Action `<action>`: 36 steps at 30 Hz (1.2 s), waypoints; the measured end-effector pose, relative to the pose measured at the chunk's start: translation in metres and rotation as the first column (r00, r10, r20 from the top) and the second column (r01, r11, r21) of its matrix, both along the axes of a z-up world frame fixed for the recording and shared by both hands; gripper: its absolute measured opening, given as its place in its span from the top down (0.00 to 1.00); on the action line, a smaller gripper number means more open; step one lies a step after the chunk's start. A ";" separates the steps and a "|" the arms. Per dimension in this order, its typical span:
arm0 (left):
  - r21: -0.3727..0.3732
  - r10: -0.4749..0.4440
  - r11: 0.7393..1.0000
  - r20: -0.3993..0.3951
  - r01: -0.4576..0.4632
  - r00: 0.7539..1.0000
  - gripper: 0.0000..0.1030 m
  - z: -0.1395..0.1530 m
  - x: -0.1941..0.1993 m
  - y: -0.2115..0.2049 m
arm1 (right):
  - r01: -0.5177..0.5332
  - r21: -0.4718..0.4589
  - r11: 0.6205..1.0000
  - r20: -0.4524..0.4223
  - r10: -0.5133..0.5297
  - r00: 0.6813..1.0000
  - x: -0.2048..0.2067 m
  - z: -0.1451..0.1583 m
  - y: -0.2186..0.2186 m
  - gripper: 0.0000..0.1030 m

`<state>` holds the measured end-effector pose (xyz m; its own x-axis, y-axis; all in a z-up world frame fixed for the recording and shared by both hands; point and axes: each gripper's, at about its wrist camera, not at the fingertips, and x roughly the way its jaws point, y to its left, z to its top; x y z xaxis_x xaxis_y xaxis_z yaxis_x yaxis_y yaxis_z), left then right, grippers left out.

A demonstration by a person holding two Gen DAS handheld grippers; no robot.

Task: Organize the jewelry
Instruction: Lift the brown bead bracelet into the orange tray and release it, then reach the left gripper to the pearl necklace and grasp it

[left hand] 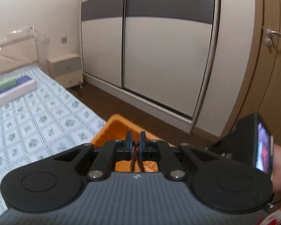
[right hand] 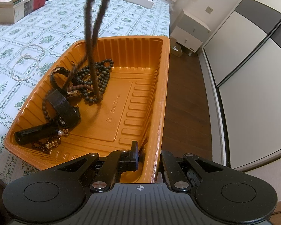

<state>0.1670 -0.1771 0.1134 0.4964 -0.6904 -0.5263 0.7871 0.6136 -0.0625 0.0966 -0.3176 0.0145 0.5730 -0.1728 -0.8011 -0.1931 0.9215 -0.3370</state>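
An orange plastic tray (right hand: 155, 86) sits at the bed's edge and holds dark bead strands, black watches and small gold pieces. My left gripper (left hand: 135, 145) is shut on a dark bead necklace (left hand: 135, 150), high above the tray (left hand: 118, 125). The necklace (right hand: 95, 28) hangs as a long blurred loop from the top of the right wrist view, its lower end in the bead pile (right hand: 97, 78). My right gripper (right hand: 147, 156) is shut on the tray's near right wall, left finger inside, right finger outside. A white pearl necklace (right hand: 27, 61) lies on the bedspread left of the tray.
The bed has a green-patterned white spread (right hand: 46, 28). Boxes (right hand: 20, 1) stand at its far left and more at the head. A white nightstand (right hand: 191, 31) and a sliding-door wardrobe (left hand: 159, 56) stand beyond, across a brown floor (right hand: 185, 103). A door (left hand: 271, 75) is at right.
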 end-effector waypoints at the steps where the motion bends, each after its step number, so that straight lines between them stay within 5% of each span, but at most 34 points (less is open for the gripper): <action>1: 0.001 0.003 1.000 -0.020 -0.003 1.000 0.94 -0.006 0.003 0.000 | 0.000 0.000 1.000 0.000 0.000 1.000 0.000 0.000 0.000 0.95; 6: 0.032 0.046 0.999 -0.121 -0.043 0.992 0.94 -0.038 0.024 0.004 | 0.000 0.001 1.000 0.000 0.000 1.000 0.000 0.000 0.000 0.95; 15: 0.069 0.071 0.996 -0.176 -0.060 0.982 0.94 -0.066 0.032 0.008 | 0.002 0.000 1.000 -0.003 -0.002 1.000 0.001 0.001 -0.001 0.95; 28: 0.059 0.143 0.989 -0.096 -0.138 0.985 0.83 -0.051 0.029 0.028 | 0.004 -0.002 1.000 -0.002 -0.004 1.000 0.000 0.000 -0.002 0.95; 36: 0.055 0.314 0.949 -0.041 -0.312 0.949 0.78 -0.057 0.026 0.092 | 0.001 -0.005 1.000 -0.001 -0.001 1.000 0.000 0.000 -0.001 0.95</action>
<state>0.1926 -0.0851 0.0567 0.6563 -0.4785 -0.5834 0.5518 0.8317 -0.0613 0.0963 -0.3184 0.0148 0.5719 -0.1775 -0.8009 -0.1922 0.9201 -0.3412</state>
